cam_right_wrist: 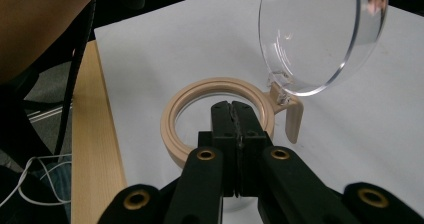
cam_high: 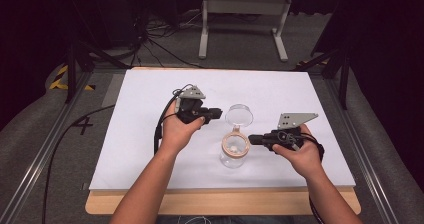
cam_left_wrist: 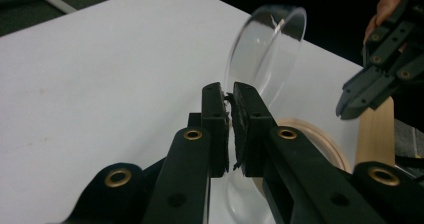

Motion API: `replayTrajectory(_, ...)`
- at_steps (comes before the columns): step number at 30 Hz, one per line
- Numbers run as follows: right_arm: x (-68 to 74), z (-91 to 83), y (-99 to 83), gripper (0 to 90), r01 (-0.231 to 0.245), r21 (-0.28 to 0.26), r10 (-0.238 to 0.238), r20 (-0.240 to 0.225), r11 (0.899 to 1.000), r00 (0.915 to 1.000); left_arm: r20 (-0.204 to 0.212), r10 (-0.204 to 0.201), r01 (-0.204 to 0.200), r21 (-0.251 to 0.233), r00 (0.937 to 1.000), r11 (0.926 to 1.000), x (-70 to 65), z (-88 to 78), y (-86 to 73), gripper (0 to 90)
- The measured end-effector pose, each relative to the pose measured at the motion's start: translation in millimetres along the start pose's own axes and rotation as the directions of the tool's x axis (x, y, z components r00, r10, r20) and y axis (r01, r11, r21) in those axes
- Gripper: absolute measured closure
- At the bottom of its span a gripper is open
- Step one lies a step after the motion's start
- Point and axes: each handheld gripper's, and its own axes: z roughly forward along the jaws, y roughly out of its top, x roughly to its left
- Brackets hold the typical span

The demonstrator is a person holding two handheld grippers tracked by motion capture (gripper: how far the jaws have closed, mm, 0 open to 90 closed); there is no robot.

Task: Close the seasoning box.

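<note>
A clear jar (cam_high: 235,154) with a beige ring (cam_right_wrist: 182,109) around its mouth stands mid-table. Its round clear lid (cam_high: 239,115) is swung up on a hinge, standing almost on edge (cam_right_wrist: 320,34). My left gripper (cam_high: 219,114) comes in from the left and is shut on the lid's rim (cam_left_wrist: 270,49), jaws pinched together (cam_left_wrist: 230,99). From the right, my right gripper (cam_high: 251,139) is shut with nothing between its jaws; its tips (cam_right_wrist: 232,109) lie over the ring's near side, above the jar's mouth. It also shows in the left gripper view (cam_left_wrist: 350,109).
The jar stands on a white board (cam_high: 150,134) laid on a wooden tabletop (cam_high: 225,201). Behind the table are a white metal frame (cam_high: 245,14) and loose cables (cam_high: 155,39) on the floor. Metal rails run along both sides.
</note>
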Motion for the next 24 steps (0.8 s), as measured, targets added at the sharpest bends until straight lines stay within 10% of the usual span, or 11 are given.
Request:
replayTrajectory(20, -6.8, 2.0, 1.1, 90.0, -0.04, -0.031, 0.04, 0.015, 0.999, 0.9991, 0.055, 0.039, -0.041, 0.026, 0.9977, 0.9988, -11.2, 1.5, 8.6, 82.8)
replayTrajectory(24, -6.7, 3.6, 1.3, 90.0, -0.037, -0.032, 0.038, 0.014, 0.999, 0.9992, 0.016, 0.024, -0.025, 0.005, 0.9996, 0.9997, -6.4, 0.3, 9.9, 84.5)
